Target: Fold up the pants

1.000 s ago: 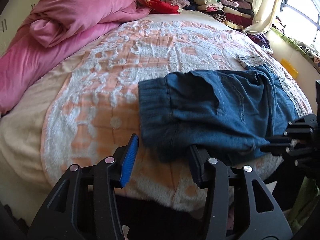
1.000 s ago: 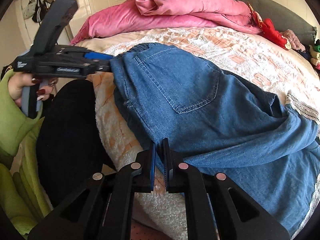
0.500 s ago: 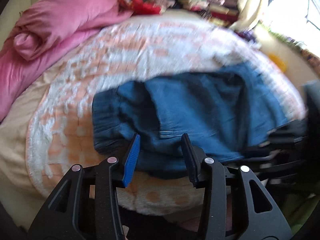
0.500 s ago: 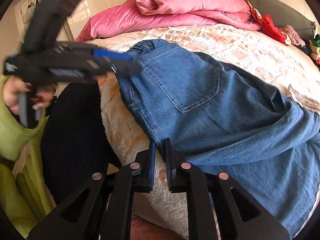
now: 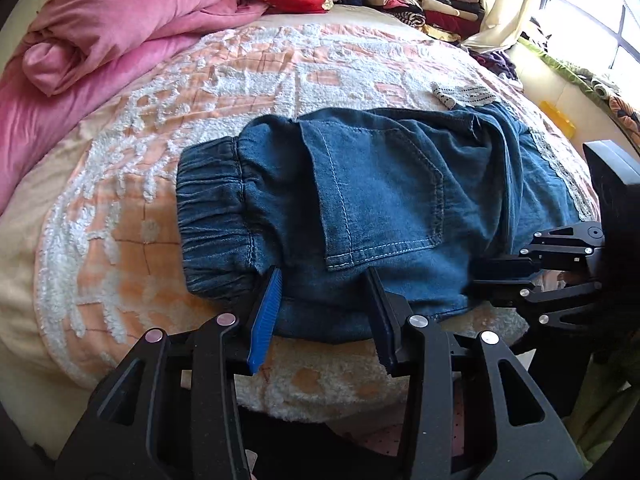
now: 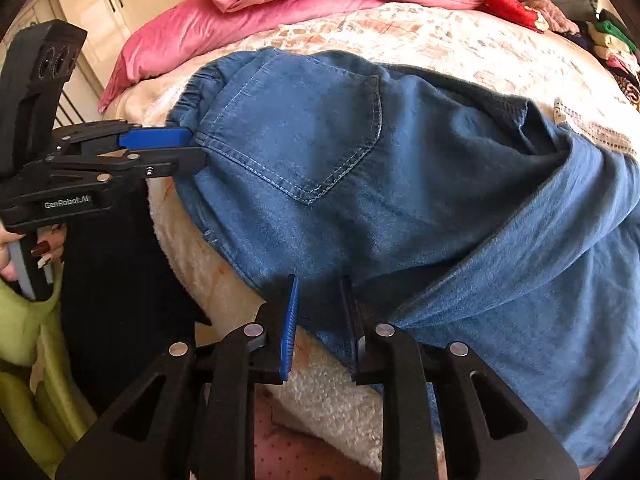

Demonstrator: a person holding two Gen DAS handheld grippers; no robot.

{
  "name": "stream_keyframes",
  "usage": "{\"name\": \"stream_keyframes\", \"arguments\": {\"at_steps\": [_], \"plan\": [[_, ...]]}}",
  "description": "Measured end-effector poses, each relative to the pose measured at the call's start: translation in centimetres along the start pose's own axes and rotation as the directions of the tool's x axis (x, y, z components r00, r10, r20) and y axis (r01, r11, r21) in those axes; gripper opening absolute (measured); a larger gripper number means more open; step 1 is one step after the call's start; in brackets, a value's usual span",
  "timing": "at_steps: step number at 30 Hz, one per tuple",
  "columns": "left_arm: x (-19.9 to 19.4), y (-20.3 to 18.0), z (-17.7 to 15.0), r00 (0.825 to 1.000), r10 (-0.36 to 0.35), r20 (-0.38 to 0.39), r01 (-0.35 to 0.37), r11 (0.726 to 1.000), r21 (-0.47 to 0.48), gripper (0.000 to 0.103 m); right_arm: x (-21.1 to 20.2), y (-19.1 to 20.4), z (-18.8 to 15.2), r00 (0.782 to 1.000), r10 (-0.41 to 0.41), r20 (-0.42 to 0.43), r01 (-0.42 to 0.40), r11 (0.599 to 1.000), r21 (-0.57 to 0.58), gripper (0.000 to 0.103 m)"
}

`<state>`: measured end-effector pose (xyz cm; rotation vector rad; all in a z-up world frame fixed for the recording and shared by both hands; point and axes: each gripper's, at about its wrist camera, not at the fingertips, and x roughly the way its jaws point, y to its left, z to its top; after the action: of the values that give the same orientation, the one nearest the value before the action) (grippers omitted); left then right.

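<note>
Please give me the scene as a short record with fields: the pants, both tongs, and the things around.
pants: blue denim, back pocket up, at the near edge of the bed cover
left tongs: open, just been closing, pants edge between
right tongs: open, just been opening, pants edge between
cover colour: peach and white
nearby: pink quilt, stacked clothes

The left claw [image 5: 326, 312] points steeply downward, its jaws standing apart with a wide gap between the blue pad and the black one. A hand [image 6: 12, 252] with dark painted nails grips its handle, a green sleeve [image 6: 24, 320] below it. The right claw [image 6: 320, 316] also tilts steeply down; its jaws have just been opening and now stand slightly parted.
</note>
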<state>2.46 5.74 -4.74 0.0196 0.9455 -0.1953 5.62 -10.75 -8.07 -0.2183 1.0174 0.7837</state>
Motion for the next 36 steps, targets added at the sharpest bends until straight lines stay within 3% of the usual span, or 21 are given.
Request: {"name": "stream_keyframes", "arguments": {"at_steps": [3,5,9,13,19,22,28,36], "plan": [[-0.1,-0.2,0.1,1.0,0.008,0.002,-0.008,1.0,0.006,0.034,-1.1,-0.1,0.3,1.0,0.014,0.019,-0.014,1.0,-0.002,0.025],[-0.6,-0.3,0.2,1.0,0.007,0.01,-0.007,1.0,0.007,0.034,-2.6,-0.1,0.2,0.998,0.022,0.065,-0.022,1.0,-0.009,0.041],[-2.1,-0.6,0.6,0.999,-0.005,0.037,0.005,1.0,0.002,0.04,-5.1,-0.8,-0.1,0.992,0.001,0.129,-0.002,1.0,0.005,0.042],[-4.0,-1.3,1.2,0.997,0.001,0.082,-0.002,1.0,0.015,0.044,-7.7,-2.3,0.0,0.98,-0.061,0.192,0.049,0.997,0.065,0.045],[-5.3,-3.2,2.2,0.993,-0.046,0.113,0.041,0.998,0.046,0.052,-10.9,-5.9,-1.5,0.957,-0.153,0.246,0.111,0.979,0.173,0.046],[-4.9,-4.7,2.8,0.991,-0.082,0.105,0.075,0.995,0.071,0.053,-12.0,-7.3,-1.9,0.946,-0.188,0.264,0.133,0.968,0.214,0.059],[-3.3,-7.6,3.7,0.983,-0.166,0.078,0.159,0.983,0.094,0.055,-13.8,-10.0,-1.7,0.924,-0.255,0.287,0.182,0.949,0.257,0.066],[0.2,-12.1,5.5,0.962,-0.274,0.021,0.269,0.955,0.12,0.055,-13.3,-13.0,1.6,0.916,-0.307,0.261,0.243,0.938,0.249,0.066]]}}
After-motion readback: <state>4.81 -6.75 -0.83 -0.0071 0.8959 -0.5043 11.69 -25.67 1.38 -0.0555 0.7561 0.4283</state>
